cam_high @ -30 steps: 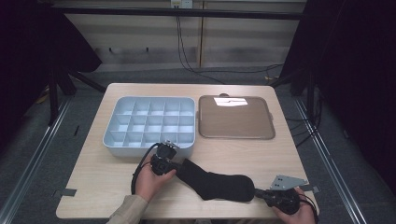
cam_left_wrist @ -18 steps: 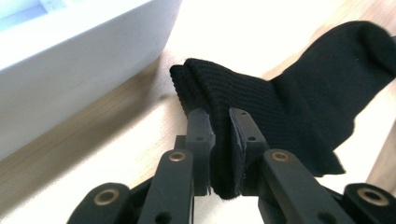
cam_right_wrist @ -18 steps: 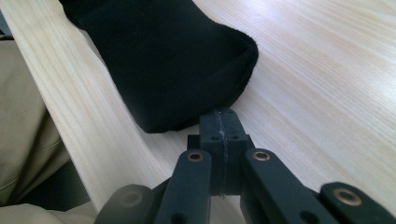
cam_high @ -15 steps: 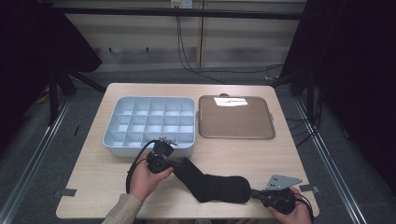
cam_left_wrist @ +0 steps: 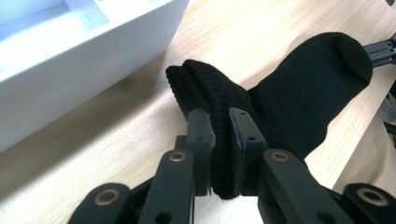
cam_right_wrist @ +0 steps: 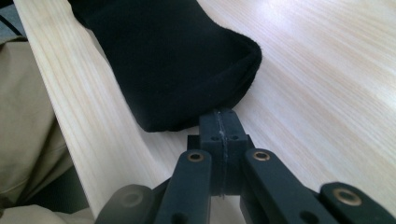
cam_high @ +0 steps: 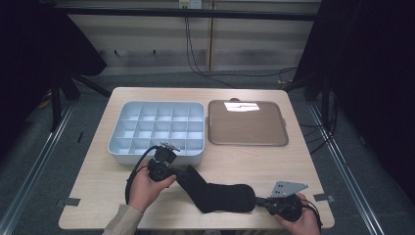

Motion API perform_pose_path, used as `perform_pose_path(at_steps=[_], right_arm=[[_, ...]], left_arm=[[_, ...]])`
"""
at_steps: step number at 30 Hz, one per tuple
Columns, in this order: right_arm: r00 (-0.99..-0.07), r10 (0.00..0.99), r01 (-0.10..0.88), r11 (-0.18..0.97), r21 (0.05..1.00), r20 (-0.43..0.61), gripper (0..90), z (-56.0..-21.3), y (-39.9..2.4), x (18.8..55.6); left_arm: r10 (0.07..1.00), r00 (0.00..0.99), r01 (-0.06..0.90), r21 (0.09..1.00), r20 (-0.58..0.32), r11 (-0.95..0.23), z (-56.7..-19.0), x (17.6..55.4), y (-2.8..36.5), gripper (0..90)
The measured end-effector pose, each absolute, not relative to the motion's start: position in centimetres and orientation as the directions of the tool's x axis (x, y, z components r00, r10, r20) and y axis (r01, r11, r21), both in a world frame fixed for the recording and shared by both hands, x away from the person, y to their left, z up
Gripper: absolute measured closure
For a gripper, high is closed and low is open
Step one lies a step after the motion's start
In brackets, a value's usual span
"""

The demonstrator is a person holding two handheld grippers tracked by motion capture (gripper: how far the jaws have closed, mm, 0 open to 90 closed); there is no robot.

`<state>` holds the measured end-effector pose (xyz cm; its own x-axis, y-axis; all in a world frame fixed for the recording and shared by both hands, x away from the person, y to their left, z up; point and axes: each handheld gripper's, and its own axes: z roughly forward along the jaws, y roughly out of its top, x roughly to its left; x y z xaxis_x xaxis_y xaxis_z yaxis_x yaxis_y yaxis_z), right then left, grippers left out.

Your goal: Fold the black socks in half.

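Diagonally across the near part of the pale wooden table (cam_high: 293,161) lies a black knitted sock (cam_high: 215,192), its long axis running from the upper left, near the divided tray, down towards the lower right in the high view. Its ribbed cuff end points up-left and is lifted off the wood, while the rounded toe end points to the right and rests flat near the table's front edge. The fabric is plain matte black, with fine ribbing visible at the cuff in the left gripper view (cam_left_wrist: 205,93) and a smooth, thicker rounded toe in the right gripper view (cam_right_wrist: 187,60).

The left gripper (cam_left_wrist: 219,135) is clamped on the sock's cuff, a fold of the fabric squeezed between its two black jaws. The right gripper (cam_right_wrist: 223,128) has its jaws pressed together with nothing between them, its tips just at the edge of the toe.

Behind the sock stands a light blue plastic tray with many square compartments (cam_high: 122,152), and beside it a flat brown square tray (cam_high: 247,125).
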<state>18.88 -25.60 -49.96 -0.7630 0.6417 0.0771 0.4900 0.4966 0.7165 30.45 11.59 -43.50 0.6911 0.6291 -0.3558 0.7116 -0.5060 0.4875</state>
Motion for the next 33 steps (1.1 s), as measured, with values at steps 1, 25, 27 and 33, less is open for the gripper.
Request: perform_pose_path(at_steps=[1,25,27,33], right_arm=[[-0.765,0.639,0.490,0.494,0.718,0.083,90.0,-50.0,-25.5,18.9],[-0.793,0.603,0.469,0.518,0.716,0.084,90.0,-50.1,-23.7,19.8],[-0.794,0.602,0.471,0.517,0.715,0.087,90.0,-50.1,-23.5,19.8],[-0.795,0.599,0.475,0.509,0.718,0.101,90.0,-50.1,-23.1,20.0]], left_arm=[[0.631,0.688,0.715,0.488,-0.359,-0.502,-43.4,30.4,11.7,79.6],[0.622,0.691,0.715,0.474,-0.369,-0.513,-41.6,29.8,12.1,80.3],[0.624,0.687,0.718,0.478,-0.372,-0.506,-41.5,29.8,12.1,80.2],[0.620,0.691,0.715,0.479,-0.372,-0.509,-41.0,29.8,12.1,80.2]])
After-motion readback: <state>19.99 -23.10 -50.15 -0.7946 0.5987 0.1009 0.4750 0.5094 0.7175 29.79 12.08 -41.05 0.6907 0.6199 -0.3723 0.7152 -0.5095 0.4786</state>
